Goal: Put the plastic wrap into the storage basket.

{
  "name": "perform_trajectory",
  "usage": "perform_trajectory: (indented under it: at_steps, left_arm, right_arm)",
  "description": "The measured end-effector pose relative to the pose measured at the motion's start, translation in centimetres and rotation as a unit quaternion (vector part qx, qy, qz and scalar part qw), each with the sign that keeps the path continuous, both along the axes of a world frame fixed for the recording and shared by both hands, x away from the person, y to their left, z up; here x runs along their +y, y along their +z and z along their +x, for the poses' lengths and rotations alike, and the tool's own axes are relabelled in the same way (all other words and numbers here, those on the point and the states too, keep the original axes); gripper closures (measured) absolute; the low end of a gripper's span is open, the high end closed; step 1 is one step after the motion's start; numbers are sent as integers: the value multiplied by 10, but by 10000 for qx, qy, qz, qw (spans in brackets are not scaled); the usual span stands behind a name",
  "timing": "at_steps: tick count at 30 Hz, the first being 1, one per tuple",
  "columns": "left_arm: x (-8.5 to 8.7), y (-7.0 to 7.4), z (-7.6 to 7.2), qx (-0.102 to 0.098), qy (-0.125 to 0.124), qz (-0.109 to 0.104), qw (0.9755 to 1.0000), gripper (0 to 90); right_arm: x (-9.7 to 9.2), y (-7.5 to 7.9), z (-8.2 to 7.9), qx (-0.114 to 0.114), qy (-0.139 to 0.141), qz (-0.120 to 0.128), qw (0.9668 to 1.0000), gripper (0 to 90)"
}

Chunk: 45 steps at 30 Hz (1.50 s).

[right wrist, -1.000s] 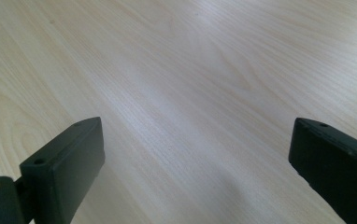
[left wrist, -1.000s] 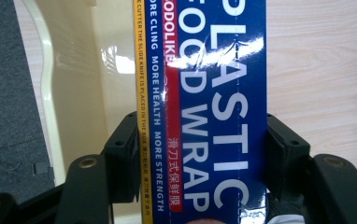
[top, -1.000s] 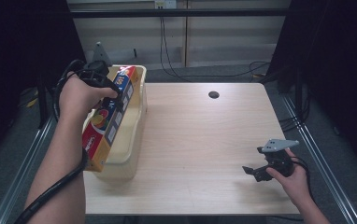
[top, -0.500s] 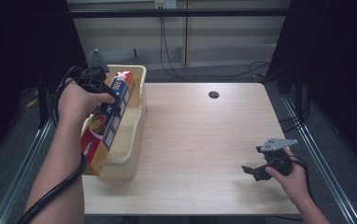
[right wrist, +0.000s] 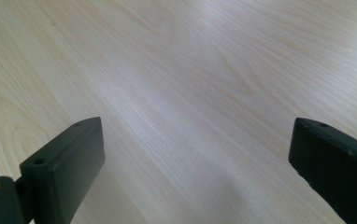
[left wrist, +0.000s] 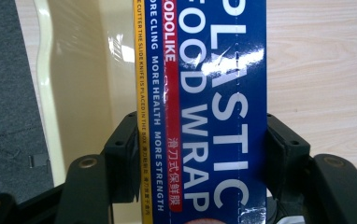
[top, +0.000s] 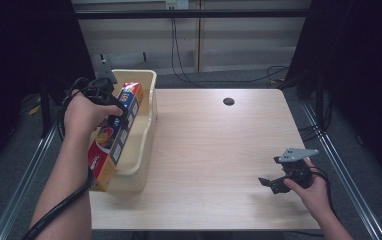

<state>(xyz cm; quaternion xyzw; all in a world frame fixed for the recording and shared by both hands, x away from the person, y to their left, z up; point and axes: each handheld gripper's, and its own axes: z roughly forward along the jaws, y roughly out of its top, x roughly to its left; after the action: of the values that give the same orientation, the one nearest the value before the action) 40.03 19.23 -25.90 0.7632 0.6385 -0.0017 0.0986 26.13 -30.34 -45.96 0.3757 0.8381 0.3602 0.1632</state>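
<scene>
The plastic wrap box point(top: 113, 140) is clamped in the left gripper point(top: 110, 107) and hangs tilted over the cream-coloured bin point(top: 149, 125), which sits at about nine o'clock on the wooden table point(top: 214, 150). In the high view the box's far end points toward twelve o'clock and dips inside the bin's walls, while its near end sticks out past the bin's rim toward six o'clock, above the table's near-left corner. In the left gripper view the two black jaws press on the long sides of the plastic wrap box point(left wrist: 204, 116), one on the yellow edge and one on the blue face, with the bin's glossy inner wall point(left wrist: 74, 70) beneath and to the left.

As I read it, the pick-up is done and the carry to the bin is all but done: the box is at the bin, partly within it, but not yet resting on its floor. What seems left is to lower it the rest of the way, perhaps levelling it so the near end clears the rim, then release it and draw the hand away.

The right gripper point(top: 271, 184) lies at about four o'clock on the table, held low in the person's right hand point(top: 313, 190), its jaws spread wide with nothing between them. In the right gripper view bare wood point(right wrist: 190, 93) lies between the jaws.
</scene>
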Motion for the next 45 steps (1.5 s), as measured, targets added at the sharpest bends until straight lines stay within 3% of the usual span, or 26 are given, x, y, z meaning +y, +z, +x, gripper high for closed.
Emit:
perform_trajectory:
  at_steps: [27, 45]
  left_arm:
    - [1, -31, 4, 241, 66, -4, 9997, 405]
    - [-2, -48, 9, 411, -51, -16, 9991, 404]
  right_arm:
    - [0, 0, 0, 19, 18, -28, 10000, 35]
    - [0, -1, 0, 13, -43, -50, 10000, 35]
